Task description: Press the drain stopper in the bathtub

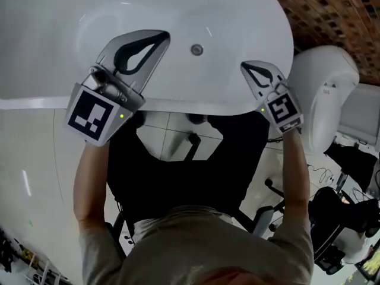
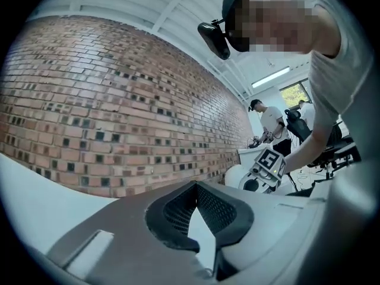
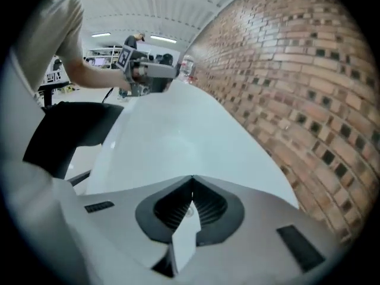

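Observation:
The white bathtub (image 1: 71, 52) fills the top of the head view, and a small round metal drain stopper (image 1: 196, 50) sits on its floor. My left gripper (image 1: 162, 37) hangs over the tub left of the stopper, jaws shut and empty, tips a short way from it. My right gripper (image 1: 244, 66) is over the tub's near rim, right of the stopper and a little nearer to me, also shut and empty. In the left gripper view the left gripper's (image 2: 195, 184) tips meet. The right gripper (image 3: 192, 178) looks along the tub's white inside (image 3: 172, 135).
A brick wall (image 1: 332, 10) runs behind the tub. A white rounded fixture (image 1: 323, 82) stands at the tub's right end. Below the tub's rim are a black seat (image 1: 184, 177) and chair legs on a tiled floor. Another person (image 2: 270, 119) stands far off.

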Available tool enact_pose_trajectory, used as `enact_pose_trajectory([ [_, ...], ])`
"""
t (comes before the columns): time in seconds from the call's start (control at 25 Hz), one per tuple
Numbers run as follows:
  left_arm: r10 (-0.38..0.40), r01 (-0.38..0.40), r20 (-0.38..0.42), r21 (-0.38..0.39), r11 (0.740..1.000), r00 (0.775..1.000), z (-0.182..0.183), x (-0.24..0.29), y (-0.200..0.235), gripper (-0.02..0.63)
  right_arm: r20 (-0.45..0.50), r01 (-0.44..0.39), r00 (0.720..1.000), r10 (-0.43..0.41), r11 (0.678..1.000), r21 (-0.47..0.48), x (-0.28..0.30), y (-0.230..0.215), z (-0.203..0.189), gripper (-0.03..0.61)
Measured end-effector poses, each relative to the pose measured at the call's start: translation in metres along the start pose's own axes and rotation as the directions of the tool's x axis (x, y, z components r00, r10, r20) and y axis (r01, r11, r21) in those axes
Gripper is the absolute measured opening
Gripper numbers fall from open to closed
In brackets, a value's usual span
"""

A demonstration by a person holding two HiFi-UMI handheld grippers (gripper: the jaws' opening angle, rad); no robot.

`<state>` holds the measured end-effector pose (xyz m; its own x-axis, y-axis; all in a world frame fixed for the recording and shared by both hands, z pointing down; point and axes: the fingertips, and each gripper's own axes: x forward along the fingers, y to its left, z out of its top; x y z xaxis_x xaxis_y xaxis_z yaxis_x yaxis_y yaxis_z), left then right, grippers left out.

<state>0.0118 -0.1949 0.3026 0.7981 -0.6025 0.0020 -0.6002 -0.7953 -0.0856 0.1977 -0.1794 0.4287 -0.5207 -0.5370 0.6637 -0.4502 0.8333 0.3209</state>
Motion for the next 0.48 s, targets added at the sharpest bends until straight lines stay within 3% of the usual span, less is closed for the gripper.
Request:
enact_pose_trajectory([
  [0.08, 0.012, -0.012, -0.005, 0.000, 1.000, 1.000, -0.018, 0.007, 0.009, 0.008, -0.063, -0.086, 0.995, 0.084, 0.996, -0.032, 0.048, -0.004, -0.023, 0.000],
  [0.2, 0.050, -0.050, 0.004, -0.020, 0.999, 0.999, -0.038, 0.014, 0.023, 0.008, -0.186, -0.206, 0.962, 0.197, 0.978, -0.028, 0.120, -0.006, -0.065, 0.000],
  [0.36, 0.107, -0.106, 0.029, -0.044, 0.993, 0.994, -0.053, 0.017, 0.030, 0.008, -0.366, -0.314, 0.883, 0.295, 0.949, 0.009, 0.211, -0.004, -0.138, 0.000],
  [0.48, 0.150, -0.149, 0.012, -0.066, 0.987, 0.989, -0.063, 0.015, 0.031, 0.008, -0.457, -0.349, 0.827, 0.327, 0.936, 0.037, 0.264, 0.002, -0.188, 0.000],
])
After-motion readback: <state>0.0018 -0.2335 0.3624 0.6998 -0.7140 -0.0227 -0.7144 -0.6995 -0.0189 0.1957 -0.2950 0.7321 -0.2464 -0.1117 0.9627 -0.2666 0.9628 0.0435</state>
